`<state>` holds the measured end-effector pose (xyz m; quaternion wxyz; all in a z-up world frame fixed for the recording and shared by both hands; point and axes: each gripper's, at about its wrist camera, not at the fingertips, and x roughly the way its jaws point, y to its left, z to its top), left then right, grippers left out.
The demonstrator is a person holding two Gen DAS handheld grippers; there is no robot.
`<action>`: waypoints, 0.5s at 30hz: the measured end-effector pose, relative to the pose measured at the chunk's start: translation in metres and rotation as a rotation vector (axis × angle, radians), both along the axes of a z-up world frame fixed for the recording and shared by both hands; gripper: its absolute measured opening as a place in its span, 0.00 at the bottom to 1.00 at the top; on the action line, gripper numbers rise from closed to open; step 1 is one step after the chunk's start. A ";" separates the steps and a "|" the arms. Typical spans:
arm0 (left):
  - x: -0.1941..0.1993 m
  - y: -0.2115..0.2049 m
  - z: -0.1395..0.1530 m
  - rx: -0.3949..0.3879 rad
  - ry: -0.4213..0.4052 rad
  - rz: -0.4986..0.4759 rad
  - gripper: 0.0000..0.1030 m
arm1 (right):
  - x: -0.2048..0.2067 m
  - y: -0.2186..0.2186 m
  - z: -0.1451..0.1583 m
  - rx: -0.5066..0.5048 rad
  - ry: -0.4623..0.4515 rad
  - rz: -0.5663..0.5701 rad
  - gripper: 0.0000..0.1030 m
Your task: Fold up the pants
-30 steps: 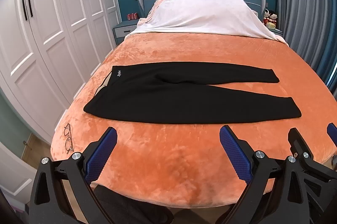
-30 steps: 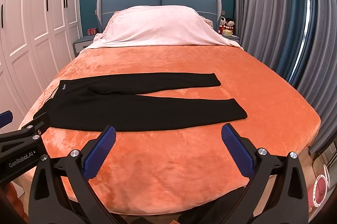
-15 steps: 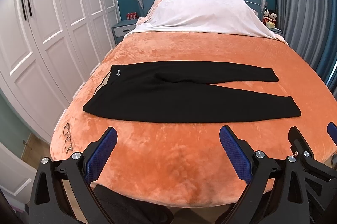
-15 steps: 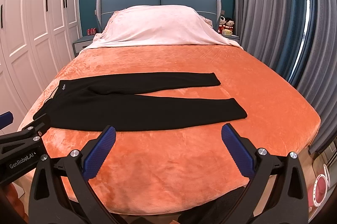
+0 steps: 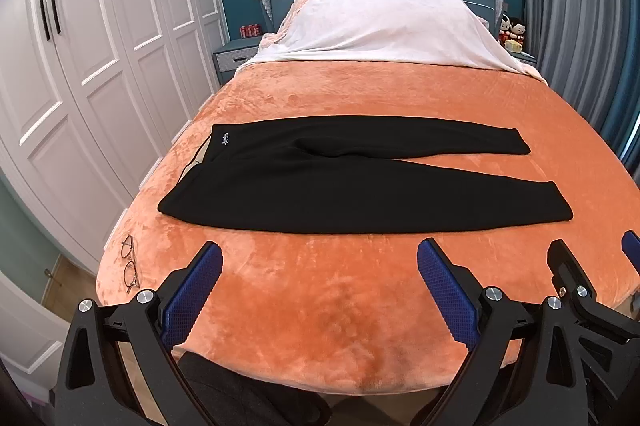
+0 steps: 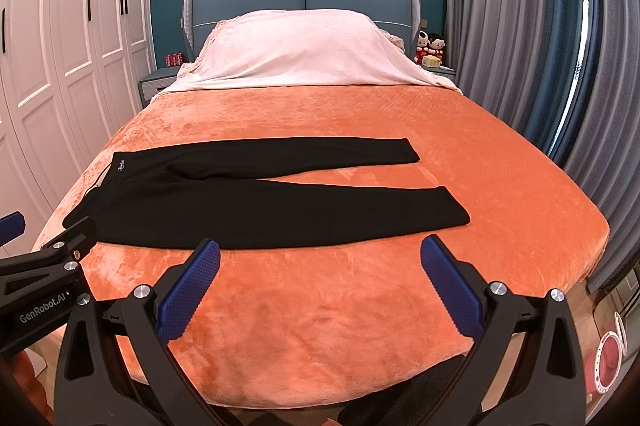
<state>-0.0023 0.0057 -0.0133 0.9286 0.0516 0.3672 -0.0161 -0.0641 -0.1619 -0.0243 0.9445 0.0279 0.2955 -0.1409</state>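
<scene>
Black pants [image 5: 352,182] lie flat across the middle of the bed [image 5: 360,306], waistband left, legs slightly splayed. The left gripper [image 5: 318,286] and right gripper [image 6: 320,286] both hover wide open at the near edge, holding nothing. That plush orange blanket could probably drag and bunch the fabric mid-fold. Glasses [image 5: 130,264] sit near the corner; white wardrobes [image 5: 100,66] stand left.

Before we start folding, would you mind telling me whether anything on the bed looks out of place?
A pair of glasses lies on the orange blanket near its left front corner, close to the edge, beside the waistband end of the black pants. It could get knocked off. Otherwise the pants lie flat, legs slightly apart.
</scene>
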 end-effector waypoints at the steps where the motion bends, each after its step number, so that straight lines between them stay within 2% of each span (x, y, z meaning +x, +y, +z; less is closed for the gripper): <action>1: 0.000 -0.001 0.000 0.000 0.001 0.000 0.93 | 0.000 0.000 0.000 0.000 0.000 0.000 0.96; 15: 0.001 -0.001 -0.004 0.003 0.004 -0.001 0.93 | 0.000 0.000 -0.001 -0.002 0.006 0.002 0.96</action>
